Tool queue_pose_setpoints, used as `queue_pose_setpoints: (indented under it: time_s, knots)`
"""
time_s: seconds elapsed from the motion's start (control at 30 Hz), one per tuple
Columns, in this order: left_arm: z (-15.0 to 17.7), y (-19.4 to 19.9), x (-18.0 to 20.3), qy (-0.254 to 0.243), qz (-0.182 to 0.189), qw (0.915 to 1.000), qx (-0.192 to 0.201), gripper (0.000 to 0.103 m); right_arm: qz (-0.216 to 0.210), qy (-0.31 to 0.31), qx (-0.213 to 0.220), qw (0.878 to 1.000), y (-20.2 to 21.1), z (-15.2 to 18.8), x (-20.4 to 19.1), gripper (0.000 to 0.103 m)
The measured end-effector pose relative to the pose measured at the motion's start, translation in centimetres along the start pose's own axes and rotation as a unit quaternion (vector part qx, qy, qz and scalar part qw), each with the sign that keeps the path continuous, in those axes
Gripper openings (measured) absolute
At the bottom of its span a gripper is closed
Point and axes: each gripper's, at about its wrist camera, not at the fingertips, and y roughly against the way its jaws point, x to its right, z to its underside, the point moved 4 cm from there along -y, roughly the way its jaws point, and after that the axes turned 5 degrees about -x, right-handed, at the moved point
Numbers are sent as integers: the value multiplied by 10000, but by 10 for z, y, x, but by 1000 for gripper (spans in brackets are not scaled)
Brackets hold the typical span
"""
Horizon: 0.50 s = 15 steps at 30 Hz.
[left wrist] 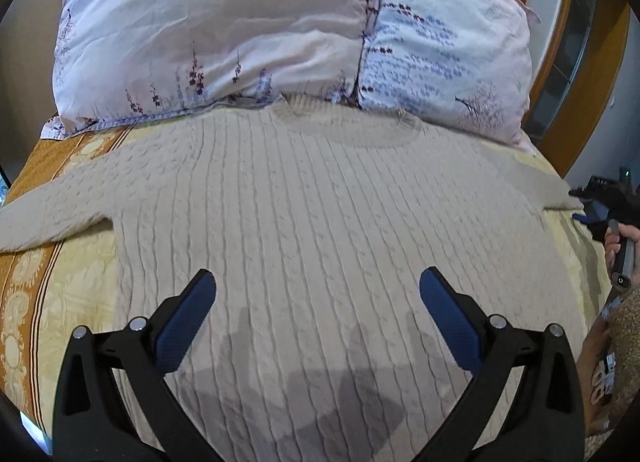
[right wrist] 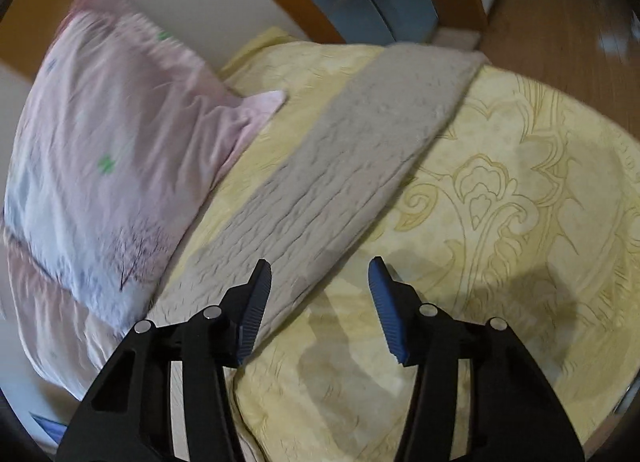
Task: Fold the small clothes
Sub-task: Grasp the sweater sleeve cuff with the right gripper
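Observation:
A cream cable-knit sweater (left wrist: pixel 320 202) lies flat on the bed, neckline toward the pillows, both sleeves spread out to the sides. My left gripper (left wrist: pixel 318 282) is open and empty, hovering over the sweater's body. My right gripper (right wrist: pixel 320 270) is open and empty over the sweater's right sleeve (right wrist: pixel 340 166), which runs diagonally toward the bed's far edge. The right gripper also shows at the right edge of the left wrist view (left wrist: pixel 600 202), next to the sleeve end.
Two floral pillows (left wrist: pixel 248 30) lie against the wooden headboard (left wrist: pixel 560 62) behind the sweater's collar. A yellow patterned bedspread (right wrist: pixel 520 202) with an orange border (left wrist: pixel 40 166) covers the bed. Wooden floor (right wrist: pixel 560 14) lies beyond the bed's edge.

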Motion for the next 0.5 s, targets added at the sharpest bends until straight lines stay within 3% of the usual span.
queue_pose_setpoints:
  time_s: [0.17,0.33,0.5]
  knots:
    - [-7,-5,-7,124,48,9999,72,101,-45,-235,62,9997,-5,-18,7,45]
    - [-16,-4,-18,262,166,9992,243,101,-99,-419,262,9987,-6,-30,15,28]
    - [-27,-6,-27,374,257,9986,271,101,-111,-393,426,9983,-5,-31,16,23]
